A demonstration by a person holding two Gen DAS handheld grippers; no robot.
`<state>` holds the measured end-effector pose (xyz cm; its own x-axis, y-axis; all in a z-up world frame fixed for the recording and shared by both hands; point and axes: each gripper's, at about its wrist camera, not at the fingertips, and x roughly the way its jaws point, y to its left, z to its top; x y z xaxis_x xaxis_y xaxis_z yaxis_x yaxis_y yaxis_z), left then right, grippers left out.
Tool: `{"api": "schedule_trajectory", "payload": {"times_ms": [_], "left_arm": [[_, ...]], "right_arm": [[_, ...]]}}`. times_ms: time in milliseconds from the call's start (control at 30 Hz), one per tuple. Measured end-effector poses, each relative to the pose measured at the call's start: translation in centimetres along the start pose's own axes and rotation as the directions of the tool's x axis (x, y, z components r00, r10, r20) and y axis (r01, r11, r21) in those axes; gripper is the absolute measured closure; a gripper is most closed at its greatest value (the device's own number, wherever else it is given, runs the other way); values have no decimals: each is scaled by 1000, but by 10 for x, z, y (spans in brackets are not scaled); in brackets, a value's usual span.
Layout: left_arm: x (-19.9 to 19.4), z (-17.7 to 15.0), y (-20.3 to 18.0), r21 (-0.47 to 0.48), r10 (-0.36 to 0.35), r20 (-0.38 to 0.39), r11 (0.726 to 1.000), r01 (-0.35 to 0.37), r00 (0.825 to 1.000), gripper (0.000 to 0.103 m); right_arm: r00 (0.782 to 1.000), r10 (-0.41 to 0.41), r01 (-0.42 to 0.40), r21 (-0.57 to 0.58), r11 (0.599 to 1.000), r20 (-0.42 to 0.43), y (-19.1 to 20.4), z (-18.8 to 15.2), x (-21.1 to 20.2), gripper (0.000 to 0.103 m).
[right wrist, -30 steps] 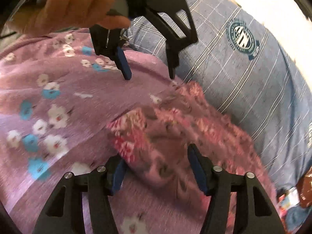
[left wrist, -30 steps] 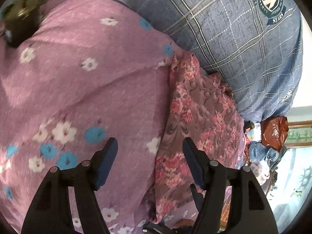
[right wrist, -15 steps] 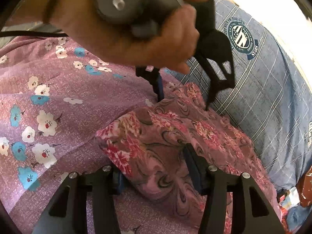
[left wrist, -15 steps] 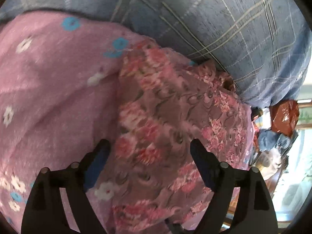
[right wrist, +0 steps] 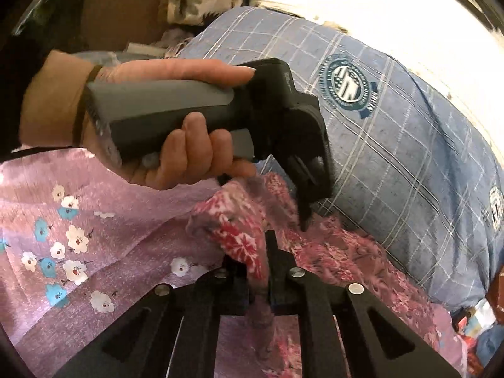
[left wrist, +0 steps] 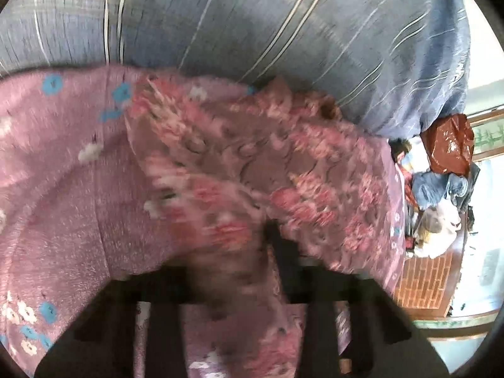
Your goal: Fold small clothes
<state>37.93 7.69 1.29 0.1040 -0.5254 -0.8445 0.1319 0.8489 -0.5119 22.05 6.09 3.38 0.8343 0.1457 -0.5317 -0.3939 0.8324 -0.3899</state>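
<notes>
Right wrist view: right gripper (right wrist: 258, 289) clamped on floral garment (right wrist: 330, 261) edge at 6 o'clock, garment lay on purple sheet (right wrist: 94, 220). Left gripper (right wrist: 302, 214) at 12 o'clock pinched same cloth. Best: keep edge taut, lift both evenly

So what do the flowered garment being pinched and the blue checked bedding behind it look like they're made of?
Flowered garment: thin, soft woven or knit cloth with a matte print; it crumples and droops limply where the right tool pinches it. Blue checked bedding: probably padded cotton-like fabric, matte, puffy, with a printed emblem.
</notes>
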Motion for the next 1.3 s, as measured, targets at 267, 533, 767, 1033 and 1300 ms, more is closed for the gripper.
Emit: {"api": "schedule_trajectory", "payload": {"times_ms": [267, 533, 767, 1033, 1300], "left_arm": [[-26, -6, -52, 51, 61, 103, 996, -66, 993, 88], [-24, -11, -117, 86, 65, 152, 993, -79, 986, 88], [18, -10, -185, 122, 102, 143, 985, -120, 984, 88], [77, 0, -247, 179, 172, 98, 966, -187, 980, 88], [146, 17, -291, 224, 282, 50, 932, -286, 958, 88]], "right_arm": [[999, 34, -36, 162, 986, 18, -41, -6, -18, 96], [995, 84, -99, 424, 900, 53, -109, -36, -50, 96], [985, 133, -173, 636, 752, 111, -177, -87, -67, 97], [972, 151, -234, 761, 605, 178, -239, -144, -78, 97], [942, 158, -327, 913, 244, 295, -297, -223, -66, 97]]}}
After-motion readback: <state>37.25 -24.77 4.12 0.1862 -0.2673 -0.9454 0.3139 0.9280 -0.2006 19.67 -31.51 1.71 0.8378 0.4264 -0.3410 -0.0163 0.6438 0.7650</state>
